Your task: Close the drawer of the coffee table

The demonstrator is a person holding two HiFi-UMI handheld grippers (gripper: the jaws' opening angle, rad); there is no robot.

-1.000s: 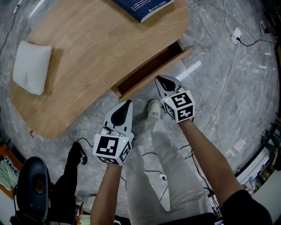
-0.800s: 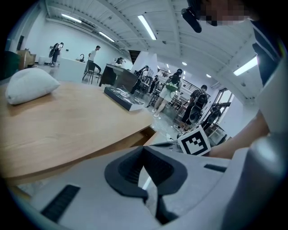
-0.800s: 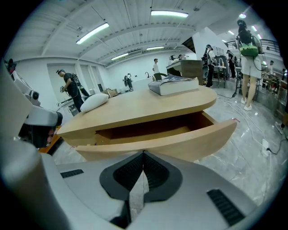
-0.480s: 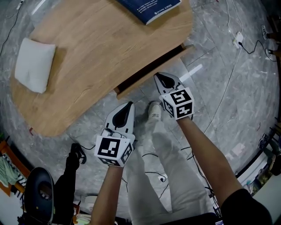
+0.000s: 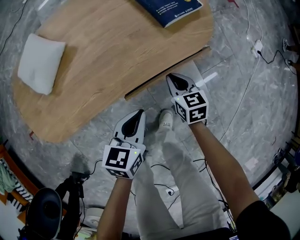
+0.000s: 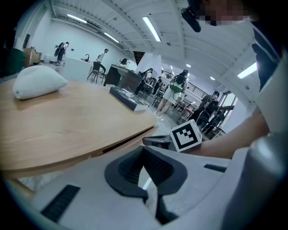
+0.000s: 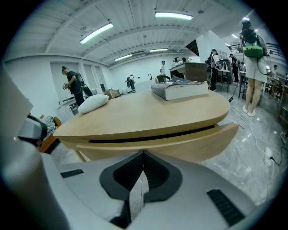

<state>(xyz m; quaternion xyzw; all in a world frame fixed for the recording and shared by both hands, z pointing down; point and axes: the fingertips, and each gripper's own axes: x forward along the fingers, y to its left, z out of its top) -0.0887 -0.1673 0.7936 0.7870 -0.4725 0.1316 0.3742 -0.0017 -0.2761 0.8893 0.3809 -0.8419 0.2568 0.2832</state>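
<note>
Drawer (image 7: 189, 143) sits almost fully in under the tabletop (image 5: 108, 61), with only a thin dark slit between its front and the wooden top. In the head view just a narrow strip of the front shows along the tabletop's near edge, its right end sticking out a little past the rounded corner.

Right hand-held gripper (image 7: 143, 155) is closed, its jaws meeting at the tips with nothing between them. It points straight at the drawer front, near the middle. From above, its tip lies right at that front; whether it touches cannot be told.

Left hand-held gripper (image 6: 144, 150) is likewise closed and empty. In the head view it hangs nearer the person, apart from the table, over the grey floor (image 5: 272, 108) and beside a white shoe (image 5: 165, 118). It aims toward the table's edge, and its own view takes in the right one's marker cube (image 6: 186, 134) ahead.

On the tabletop a white pillow (image 5: 40, 63) lies toward the left end and a dark blue book (image 5: 171, 9) at the far right end, well apart from each other. Cables (image 5: 241, 93) trail over the floor at the right, near a white plug block (image 5: 257, 46). People (image 7: 72, 85) stand in the hall beyond the table in both gripper views.
</note>
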